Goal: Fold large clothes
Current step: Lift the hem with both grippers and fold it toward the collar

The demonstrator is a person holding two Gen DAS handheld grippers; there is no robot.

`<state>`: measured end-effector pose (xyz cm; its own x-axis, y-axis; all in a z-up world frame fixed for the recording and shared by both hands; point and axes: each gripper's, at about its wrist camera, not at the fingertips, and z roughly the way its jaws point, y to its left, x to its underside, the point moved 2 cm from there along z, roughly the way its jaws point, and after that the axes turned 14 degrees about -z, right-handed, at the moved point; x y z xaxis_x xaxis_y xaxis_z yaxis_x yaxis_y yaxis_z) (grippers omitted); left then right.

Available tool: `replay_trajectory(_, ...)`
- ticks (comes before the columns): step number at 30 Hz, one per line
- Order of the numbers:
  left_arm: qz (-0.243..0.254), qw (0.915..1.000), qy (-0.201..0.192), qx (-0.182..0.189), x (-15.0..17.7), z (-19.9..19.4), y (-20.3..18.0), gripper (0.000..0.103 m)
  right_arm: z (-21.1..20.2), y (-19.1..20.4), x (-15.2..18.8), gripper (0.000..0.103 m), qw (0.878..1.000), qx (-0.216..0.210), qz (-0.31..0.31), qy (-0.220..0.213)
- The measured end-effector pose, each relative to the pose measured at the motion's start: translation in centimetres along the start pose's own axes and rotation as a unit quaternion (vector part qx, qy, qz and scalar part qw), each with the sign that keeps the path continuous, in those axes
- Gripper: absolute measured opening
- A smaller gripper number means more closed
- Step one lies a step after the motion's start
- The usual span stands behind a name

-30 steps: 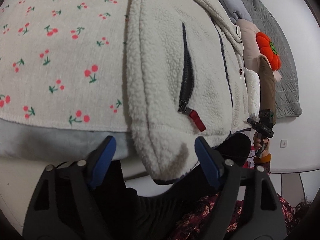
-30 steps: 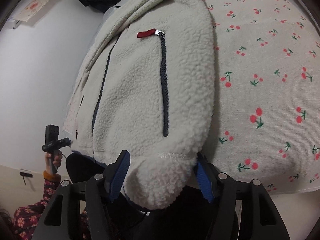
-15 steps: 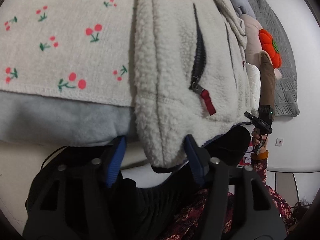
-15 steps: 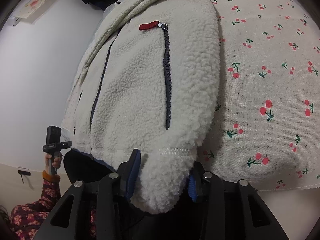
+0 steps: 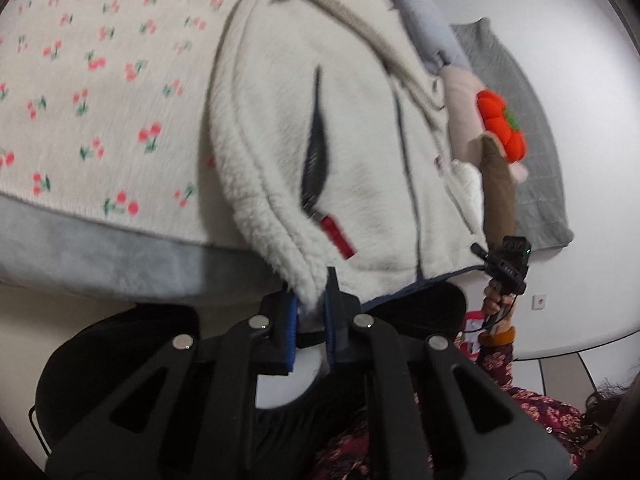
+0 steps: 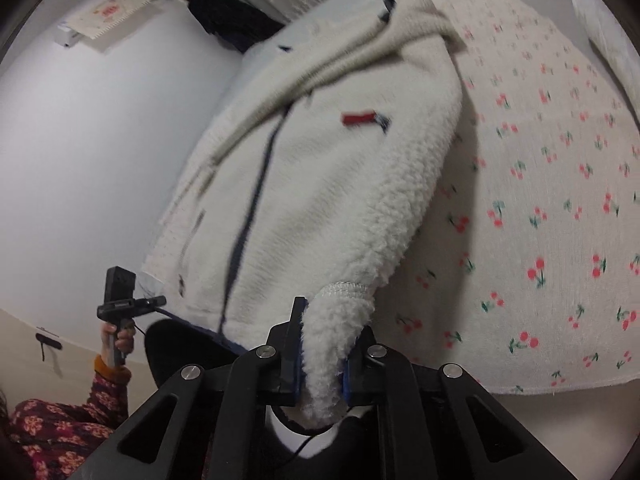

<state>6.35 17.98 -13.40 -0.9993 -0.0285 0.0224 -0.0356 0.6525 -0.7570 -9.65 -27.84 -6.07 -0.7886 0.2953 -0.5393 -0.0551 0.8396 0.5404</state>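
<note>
Across the upper left of the left wrist view we have the cream cherry-print bedspread (image 5: 100, 92), and on it, centre frame, the thick off-white sherpa fleece jacket (image 5: 280, 120) with navy zips, its hem hanging off the near edge. Both sets of jaws have just been closing. A second ago they stood spread around the hem corners; now the left gripper (image 5: 310, 320) pinches one corner and the right gripper (image 6: 323, 360) pinches the other, fleece bunched between the blue pads. We read that as grasp done, next step lifting the hem toward the collar for the first fold. At the right edge: grey quilted mat (image 5: 528, 120), orange pumpkin plush (image 5: 502, 128). Top left of the right wrist view: a black garment (image 6: 224, 16). None of these sit in the fold path; the bulky pile may slip.
</note>
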Motion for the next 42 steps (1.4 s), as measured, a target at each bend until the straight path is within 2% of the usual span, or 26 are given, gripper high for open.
replay_trajectory(7, 0.047, 0.9938, -0.067, 0.075, -2.2, -2.9, -5.1, 0.012, -2.0, 2.2, -4.4, 0.013, 0.998, -0.001, -0.027, -0.064)
replay_trajectory(12, 0.084, 0.9858, -0.111, 0.095, -4.5, -4.8, -8.8, 0.012, -3.6, 3.0, -7.6, 0.013, 0.995, 0.008, -0.041, -0.096)
replay_trajectory(17, 0.100, 0.9755, -0.158, 0.116, -8.5, -6.7, -11.1, 0.012, -4.8, 2.7, -10.8, 0.013, 0.990, 0.013, -0.038, -0.138)
replay_trajectory(24, 0.106, 0.9631, -0.214, 0.124, -17.2, -6.9, -15.1, 0.012, -5.2, 0.8, -18.0, 0.012, 0.982, 0.029, -0.027, -0.184)
replay_trajectory(29, 0.101, 0.9600, -0.236, 0.112, -23.4, -5.5, -17.1, 0.012, -3.8, -2.2, -24.0, 0.012, 0.978, 0.039, -0.011, -0.203)
replay_trajectory(36, 0.076, 0.9592, -0.257, 0.091, -32.8, -1.8, -18.3, 0.012, 0.8, -8.2, -31.6, 0.012, 0.977, 0.056, 0.031, -0.204)
replay_trajectory(42, 0.022, 0.9626, -0.256, 0.085, -40.7, 4.0, -16.4, 0.012, 6.5, -14.8, -35.9, 0.012, 0.975, 0.056, 0.092, -0.195)
